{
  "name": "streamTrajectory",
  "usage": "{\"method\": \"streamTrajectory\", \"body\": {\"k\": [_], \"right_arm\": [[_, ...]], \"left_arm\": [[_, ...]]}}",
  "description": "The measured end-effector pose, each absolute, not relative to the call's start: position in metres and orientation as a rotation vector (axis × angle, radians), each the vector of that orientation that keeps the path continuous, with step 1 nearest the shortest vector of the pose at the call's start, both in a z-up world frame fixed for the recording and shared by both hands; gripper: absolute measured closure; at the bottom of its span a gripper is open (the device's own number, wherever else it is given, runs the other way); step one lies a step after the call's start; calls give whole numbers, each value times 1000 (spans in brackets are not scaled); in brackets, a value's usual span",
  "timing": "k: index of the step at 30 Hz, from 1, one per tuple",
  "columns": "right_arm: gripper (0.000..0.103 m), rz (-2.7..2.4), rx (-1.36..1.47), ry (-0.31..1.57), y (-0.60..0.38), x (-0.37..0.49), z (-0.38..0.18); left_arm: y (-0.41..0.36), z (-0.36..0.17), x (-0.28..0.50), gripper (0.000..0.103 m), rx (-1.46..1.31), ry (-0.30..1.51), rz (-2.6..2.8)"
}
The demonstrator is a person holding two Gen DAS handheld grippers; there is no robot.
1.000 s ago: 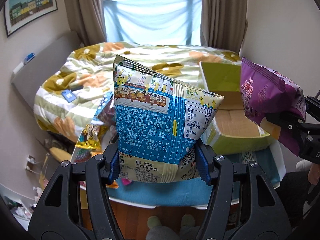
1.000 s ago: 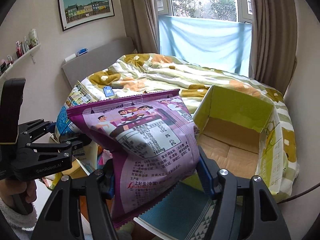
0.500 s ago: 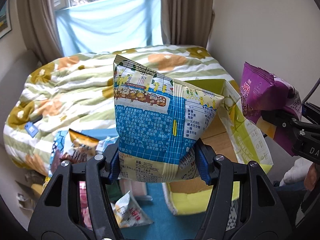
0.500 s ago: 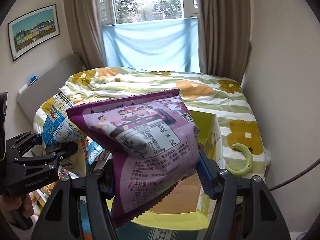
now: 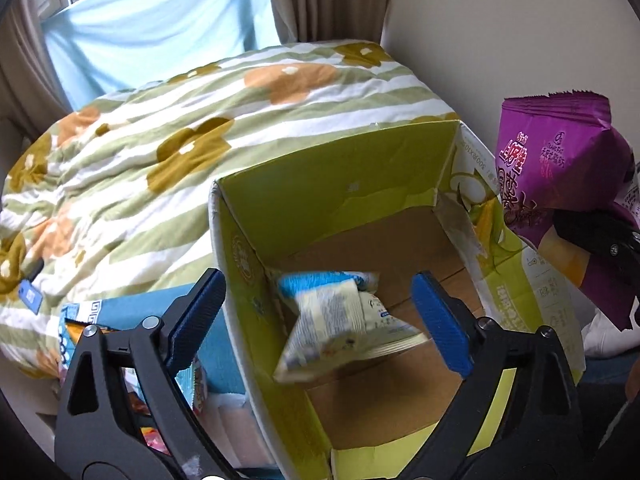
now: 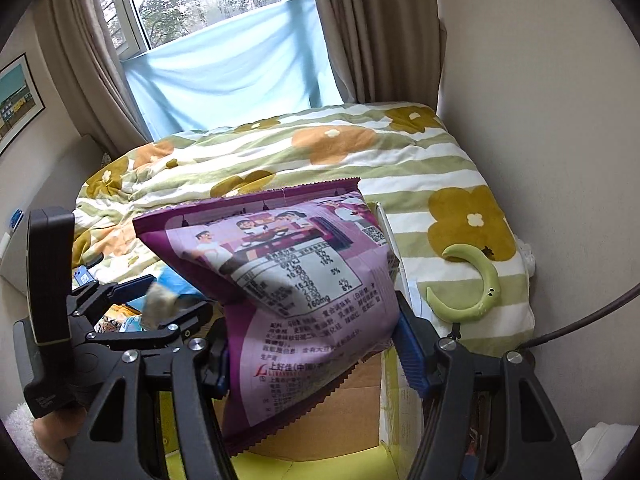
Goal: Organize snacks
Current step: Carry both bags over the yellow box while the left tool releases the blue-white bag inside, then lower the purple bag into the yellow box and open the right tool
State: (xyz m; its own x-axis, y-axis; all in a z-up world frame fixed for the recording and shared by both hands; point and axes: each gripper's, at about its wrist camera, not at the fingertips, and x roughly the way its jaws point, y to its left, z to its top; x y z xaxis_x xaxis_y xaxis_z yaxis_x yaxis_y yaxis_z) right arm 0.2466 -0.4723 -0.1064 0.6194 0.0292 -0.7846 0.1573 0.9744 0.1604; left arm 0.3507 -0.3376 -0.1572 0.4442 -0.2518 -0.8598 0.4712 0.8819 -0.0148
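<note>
My left gripper [image 5: 320, 312] is open over the green cardboard box [image 5: 256, 264]. The blue and white snack bag [image 5: 340, 324] is loose between the blue pads [image 5: 438, 320], blurred, inside the box opening. My right gripper [image 6: 316, 356] is shut on a purple snack bag [image 6: 288, 280] and holds it above the box [image 6: 360, 408]. The purple bag also shows at the right of the left wrist view [image 5: 560, 184]. The left gripper shows at the left of the right wrist view [image 6: 152, 304].
A bed with a flowered striped quilt [image 5: 160, 128] lies behind the box. More snack packets [image 5: 192, 384] lie on a blue cloth [image 5: 132, 312] left of the box. A green crescent toy [image 6: 476, 284] rests on the quilt. A wall [image 5: 520, 32] stands close on the right.
My left gripper has swung right over the box and opened; the blue and white bag has left its pads and dropped into the box. The right gripper moved over the box with the purple bag.
</note>
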Motion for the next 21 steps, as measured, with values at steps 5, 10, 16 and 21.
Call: {"method": "streamTrajectory", "body": {"k": [5, 10, 16, 21], "right_arm": [[42, -78, 239, 927, -472, 255, -116], [42, -60, 224, 941, -465, 262, -117], [42, -31, 169, 989, -460, 284, -128], [41, 10, 194, 1040, -460, 301, -151]], "left_arm": [[-313, -158, 348, 9, 209, 1041, -442], [-278, -152, 338, 9, 168, 1042, -414], [-255, -142, 336, 9, 142, 1032, -394], [-239, -139, 337, 9, 134, 1026, -364]]}}
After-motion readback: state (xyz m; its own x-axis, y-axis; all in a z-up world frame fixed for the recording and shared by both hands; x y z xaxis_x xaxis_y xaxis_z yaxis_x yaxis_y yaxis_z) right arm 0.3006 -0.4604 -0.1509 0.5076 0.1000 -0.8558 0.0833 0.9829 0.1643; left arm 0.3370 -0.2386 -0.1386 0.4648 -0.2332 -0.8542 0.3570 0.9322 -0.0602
